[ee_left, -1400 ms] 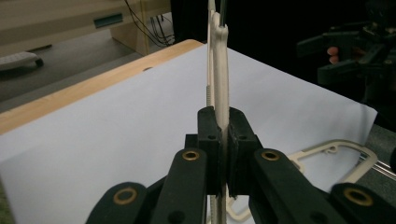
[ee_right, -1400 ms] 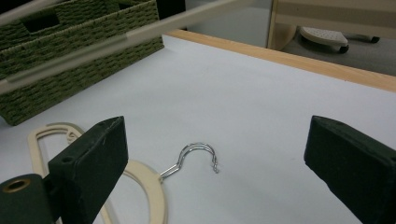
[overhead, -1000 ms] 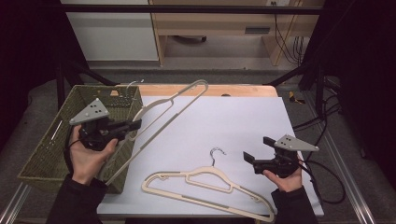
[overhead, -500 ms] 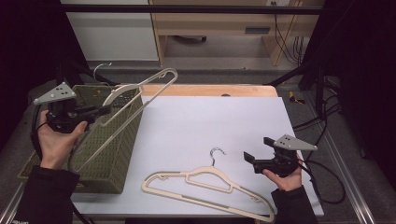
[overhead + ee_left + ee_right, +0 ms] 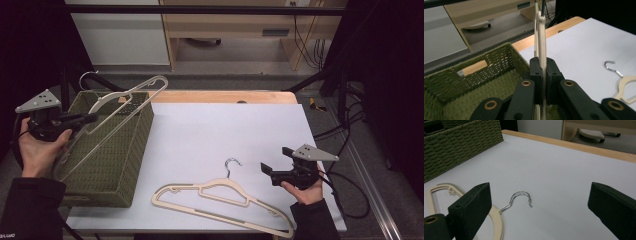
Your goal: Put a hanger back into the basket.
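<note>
At nine o'clock in the high view, left gripper [image 5: 90, 119] clamped tight on a cream hanger [image 5: 117, 107], held over the green woven basket [image 5: 107, 165] at the table's left edge. In the left gripper view, both black jaws pressed flat against the hanger's thin cream bar [image 5: 541, 42], bar standing edge-on between them and rising toward twelve o'clock, basket's woven wall [image 5: 474, 75] just below and behind. Held hanger tilted, its metal hook [image 5: 86, 77] up at eleven o'clock past the basket's far rim, its lower corner down toward seven o'clock beside the left hand [image 5: 37, 150]. Toward six o'clock, lying flat on the white table top [image 5: 225, 125], a second cream hanger [image 5: 220, 200], hook [image 5: 232, 162] pointing to twelve o'clock, clear of the basket. At four o'clock, right gripper [image 5: 266, 169] held low above the table, jaws spread wide, gripping nothing, aimed toward nine o'clock with the lying hanger's hook just in front. In the right gripper view, the two jaws far apart at the picture's lower corners, the metal hook [image 5: 520, 198] on the white surface between them, untouched, cream shoulder [image 5: 496, 220] by the nearer jaw.
</note>
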### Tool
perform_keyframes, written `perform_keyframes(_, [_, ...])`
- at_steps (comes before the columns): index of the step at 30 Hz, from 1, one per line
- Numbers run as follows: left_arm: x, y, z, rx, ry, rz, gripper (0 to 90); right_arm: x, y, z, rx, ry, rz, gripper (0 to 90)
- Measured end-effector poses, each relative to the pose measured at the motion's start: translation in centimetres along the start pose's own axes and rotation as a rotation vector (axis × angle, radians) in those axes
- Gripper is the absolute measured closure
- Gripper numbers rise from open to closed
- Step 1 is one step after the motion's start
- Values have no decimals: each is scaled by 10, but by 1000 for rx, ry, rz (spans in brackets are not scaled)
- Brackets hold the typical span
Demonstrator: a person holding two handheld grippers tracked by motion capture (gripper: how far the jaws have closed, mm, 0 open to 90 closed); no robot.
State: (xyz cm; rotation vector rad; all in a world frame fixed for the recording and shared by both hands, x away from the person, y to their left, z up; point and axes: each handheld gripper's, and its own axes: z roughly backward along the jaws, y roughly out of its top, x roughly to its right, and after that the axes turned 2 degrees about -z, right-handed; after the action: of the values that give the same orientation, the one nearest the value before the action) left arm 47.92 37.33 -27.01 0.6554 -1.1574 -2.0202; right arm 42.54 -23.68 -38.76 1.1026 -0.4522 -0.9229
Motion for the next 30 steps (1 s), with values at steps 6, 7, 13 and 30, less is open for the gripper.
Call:
perform_keyframes(6, [-15,-14,4,-19,37,20,858,0,-1,-2,-11,0,7,58])
perform_keyframes(7, [-19,-17,5,-21,42,26,858,0,-1,-2,-10,-1,8,58])
perform_keyframes(13, [-34,-29,6,-31,65,47,858,0,-1,-2,-11,-1,8,58])
perform_keyframes(30, [-47,-43,0,-54,71,80,857,-1,-1,-3,-15,-2,4,58])
